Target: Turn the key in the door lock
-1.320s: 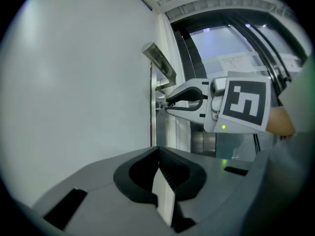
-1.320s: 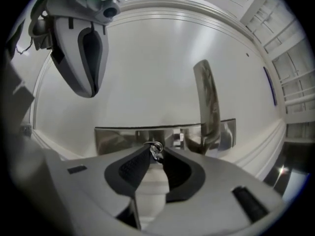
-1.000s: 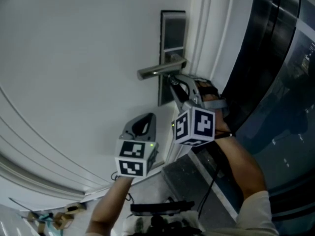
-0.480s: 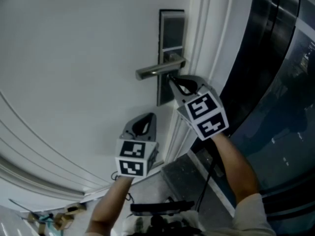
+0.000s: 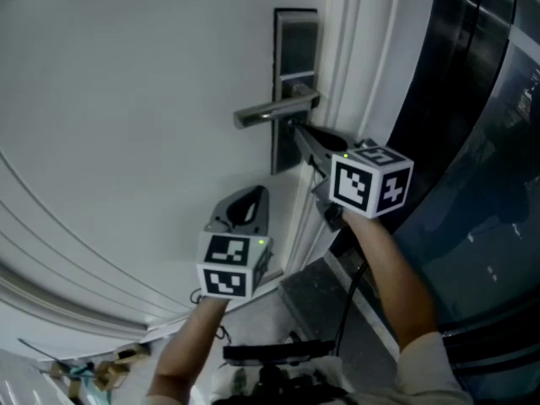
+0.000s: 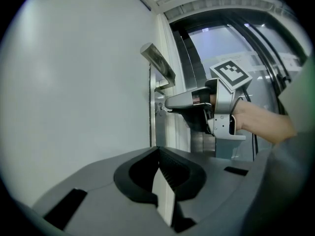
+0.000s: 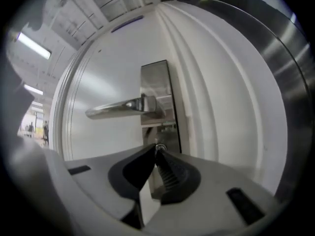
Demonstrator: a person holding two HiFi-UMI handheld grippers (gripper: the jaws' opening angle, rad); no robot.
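- Two claws of mine: the left gripper at lower centre, the right gripper at centre, its jaws just closing on the key.
- One key, only a small bright bit at those jaw tips.
- Two marker cubes, one per claw.
- One door, filling the left.
- One lever handle, upper middle.
- One lock plate, upper middle.
- Two forearms, at the bottom.

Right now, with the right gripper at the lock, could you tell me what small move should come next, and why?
Probably roll the right gripper about its own axis, keeping the grip. Its jaws have just been closing and now seem pinched on the key, below the handle.
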